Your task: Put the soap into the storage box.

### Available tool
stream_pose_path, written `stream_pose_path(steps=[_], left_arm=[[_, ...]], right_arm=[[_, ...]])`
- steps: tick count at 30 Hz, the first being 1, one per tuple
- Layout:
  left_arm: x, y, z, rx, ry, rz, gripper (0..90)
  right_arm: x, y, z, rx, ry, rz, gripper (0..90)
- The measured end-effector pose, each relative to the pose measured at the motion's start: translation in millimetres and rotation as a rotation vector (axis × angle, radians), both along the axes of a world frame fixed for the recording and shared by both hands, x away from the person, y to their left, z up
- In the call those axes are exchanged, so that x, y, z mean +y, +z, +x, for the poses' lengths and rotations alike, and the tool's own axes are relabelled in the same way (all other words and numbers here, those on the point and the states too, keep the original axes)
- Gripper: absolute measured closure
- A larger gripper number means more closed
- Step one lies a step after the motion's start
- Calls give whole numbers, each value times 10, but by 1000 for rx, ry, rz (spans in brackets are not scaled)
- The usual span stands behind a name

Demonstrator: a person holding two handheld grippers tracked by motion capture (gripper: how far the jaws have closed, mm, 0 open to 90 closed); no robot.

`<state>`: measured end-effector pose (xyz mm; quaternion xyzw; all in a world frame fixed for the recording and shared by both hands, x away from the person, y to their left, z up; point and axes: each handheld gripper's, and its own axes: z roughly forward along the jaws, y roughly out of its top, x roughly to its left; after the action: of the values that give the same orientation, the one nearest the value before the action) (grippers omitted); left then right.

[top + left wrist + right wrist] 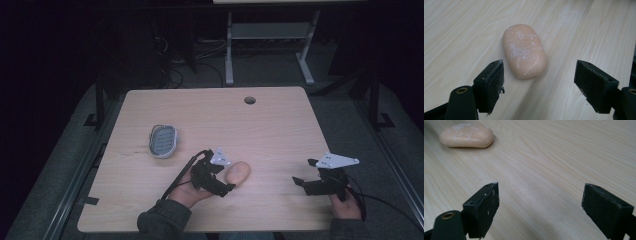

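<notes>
A peach-coloured bar of soap (237, 173) lies flat on the wooden table (280, 125), near its front middle. My left gripper (226, 183) sits right beside it on the left, open. In the left gripper view the soap (524, 50) rests just ahead of the spread jaws, and the left gripper (539, 82) touches nothing. My right gripper (303, 174) hovers open at the front right, apart from the soap. In the right gripper view the soap (466, 135) lies far off at the upper left, and the right gripper (540, 203) holds nothing.
A metal soap dish (163, 140) with a ribbed inside sits on the left half of the table. A round cable hole (249, 100) is near the far edge. Beyond the table stand a desk frame (270, 45) and cables on the floor.
</notes>
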<state>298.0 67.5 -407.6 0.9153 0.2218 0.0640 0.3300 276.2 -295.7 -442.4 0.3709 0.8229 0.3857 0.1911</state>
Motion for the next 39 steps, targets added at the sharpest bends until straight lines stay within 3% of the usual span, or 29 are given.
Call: stream_pose_path(steps=[12, 19, 39], left_arm=[[-215, -49, 164, 39, 47, 57, 237], [-369, -109, 271, 53, 66, 119, 237], [-664, -266, 452, 120, 129, 227, 245]], right_arm=[[-15, 1, 0, -2, -4, 4, 140], [-27, 0, 0, -1, -6, 5, 140], [-34, -2, 2, -1, -7, 10, 140]])
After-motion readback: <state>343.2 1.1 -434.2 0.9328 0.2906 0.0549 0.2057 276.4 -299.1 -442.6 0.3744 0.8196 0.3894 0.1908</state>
